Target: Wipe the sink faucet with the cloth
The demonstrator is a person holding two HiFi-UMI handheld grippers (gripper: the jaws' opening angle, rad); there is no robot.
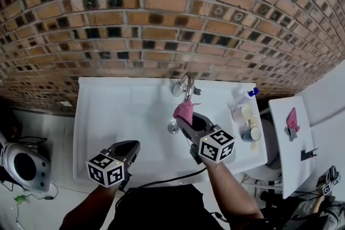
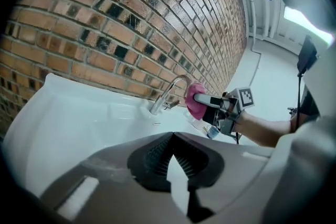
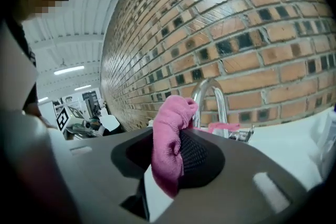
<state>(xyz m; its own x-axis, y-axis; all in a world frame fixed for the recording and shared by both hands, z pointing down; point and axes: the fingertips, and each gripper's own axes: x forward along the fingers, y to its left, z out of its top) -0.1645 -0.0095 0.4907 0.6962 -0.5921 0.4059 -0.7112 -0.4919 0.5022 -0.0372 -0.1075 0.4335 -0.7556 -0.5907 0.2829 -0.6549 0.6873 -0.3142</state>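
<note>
The left gripper (image 2: 171,152) was held low over the front left part of the white sink (image 1: 124,110), with its jaws brought together and nothing between them. It was kept well apart from the faucet (image 1: 185,85), which stood at the middle of the sink's back edge, before the brick wall (image 1: 161,19). The pink cloth (image 3: 169,139) was pinched between the jaws of the right gripper (image 1: 188,121), its bunched top standing out beyond their tips and a tail hanging down between them. The cloth was raised to the curved chrome spout, just before its end; whether it touched could not be told. A blue-capped spray bottle (image 1: 247,96) was seen on the sink's right edge.
</note>
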